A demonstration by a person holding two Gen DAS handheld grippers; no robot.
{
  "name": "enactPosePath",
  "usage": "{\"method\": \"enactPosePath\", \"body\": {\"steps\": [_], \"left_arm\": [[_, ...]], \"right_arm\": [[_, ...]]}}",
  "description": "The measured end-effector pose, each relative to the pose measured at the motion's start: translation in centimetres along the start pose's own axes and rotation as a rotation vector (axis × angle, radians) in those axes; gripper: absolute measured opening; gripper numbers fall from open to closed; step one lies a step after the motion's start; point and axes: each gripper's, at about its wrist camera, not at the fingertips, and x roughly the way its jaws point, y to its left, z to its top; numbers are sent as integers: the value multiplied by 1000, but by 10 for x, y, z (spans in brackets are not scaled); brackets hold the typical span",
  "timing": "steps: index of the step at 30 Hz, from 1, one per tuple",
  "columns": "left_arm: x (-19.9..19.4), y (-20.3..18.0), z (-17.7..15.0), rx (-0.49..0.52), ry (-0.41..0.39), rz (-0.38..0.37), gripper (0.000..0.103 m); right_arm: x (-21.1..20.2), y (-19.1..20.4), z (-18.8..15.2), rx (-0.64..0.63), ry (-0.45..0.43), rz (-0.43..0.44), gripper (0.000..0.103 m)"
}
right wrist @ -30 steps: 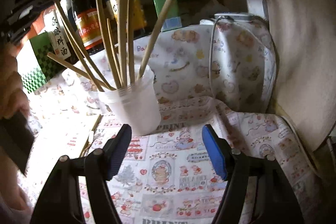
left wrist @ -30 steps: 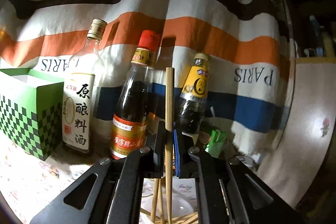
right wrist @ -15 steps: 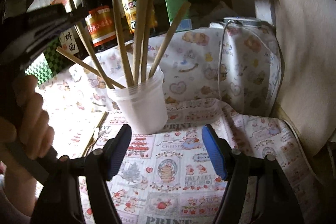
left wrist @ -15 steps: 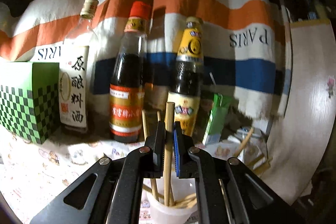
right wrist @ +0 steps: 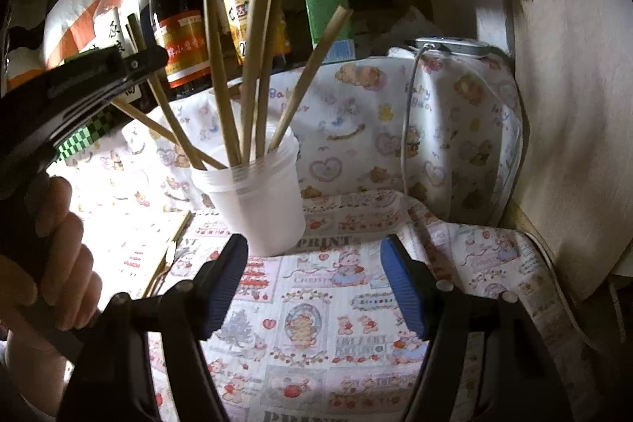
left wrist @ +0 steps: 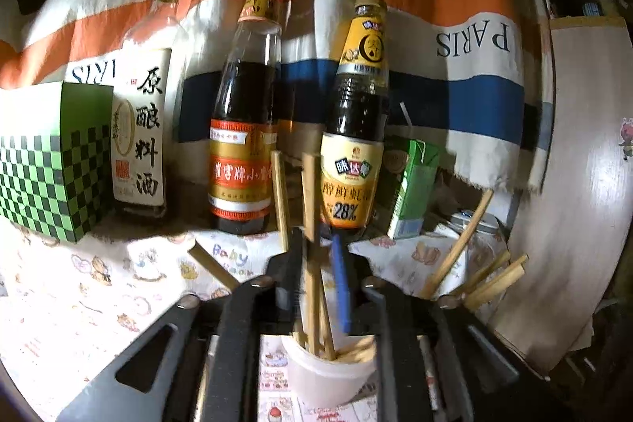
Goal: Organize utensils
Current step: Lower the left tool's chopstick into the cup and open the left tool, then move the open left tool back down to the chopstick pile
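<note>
Chopsticks (left wrist: 310,244) are standing in the plastic cup (left wrist: 328,374) between the left gripper's (left wrist: 316,263) opening jaws; the right gripper (right wrist: 312,283) is gaping empty; utensils (right wrist: 170,256) beside the cup are waiting.

wooden chopsticks (right wrist: 253,74) stand fanned out in a white plastic cup (right wrist: 257,208), just ahead of the right claw (right wrist: 312,283), slightly left.
</note>
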Motion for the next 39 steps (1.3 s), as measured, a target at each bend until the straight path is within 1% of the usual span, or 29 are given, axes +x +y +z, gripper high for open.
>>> {"method": "enactPosePath", "body": {"steps": [1,3,5,7,9,12,15,17,18,22,24,28,29,30,31,32,33,35,36,39], "left_arm": [[-2,2,-1,-14,5,-10,30],[-9,5,-5,-34,8,-27,40],[-15,5,-9,-21,12,-32,44],[-22,4,-13,15,20,-30,53],[-29,4,-16,51,26,-24,57],[-45,8,-19,92,28,-22,66],[-64,16,-22,126,29,13,73],[-76,23,-26,141,24,41,78],[-80,27,-28,145,22,50,82],[-96,48,-33,124,37,92,92],[-100,59,-35,99,49,123,93],[-108,79,-41,63,55,153,97],[-110,84,-43,61,51,169,97],[-112,87,-45,60,47,183,97],[-114,91,-48,61,41,197,99],[-116,94,-50,63,35,208,100],[-117,96,-52,65,30,214,101],[-118,100,-56,59,31,218,102],[-117,103,-57,49,40,213,102],[-116,109,-57,9,50,215,102]], "right_arm": [[0,0,0,-4,1,-1,67],[2,2,-1,-21,6,-3,67],[3,5,-3,-41,0,-17,67],[2,6,-3,-56,-15,-27,67],[-1,6,-3,-60,-38,-32,67],[-10,5,0,-60,-91,-30,67],[-19,6,0,-69,-141,-25,67],[-23,9,0,-89,-160,-12,67],[-25,12,0,-102,-163,-1,67],[-29,18,-3,-123,-186,13,68],[-31,22,-7,-139,-200,3,69],[-33,26,-10,-156,-218,-13,74],[-35,25,-8,-149,-224,-29,78],[-37,23,-6,-134,-233,-41,85],[-40,20,-4,-116,-244,-34,90],[-45,16,-3,-91,-266,-18,101],[-48,13,-2,-77,-286,-18,103],[-50,13,-1,-85,-316,-55,103],[-49,14,0,-106,-312,-62,103],[-44,12,2,-94,-283,-42,103]]}}
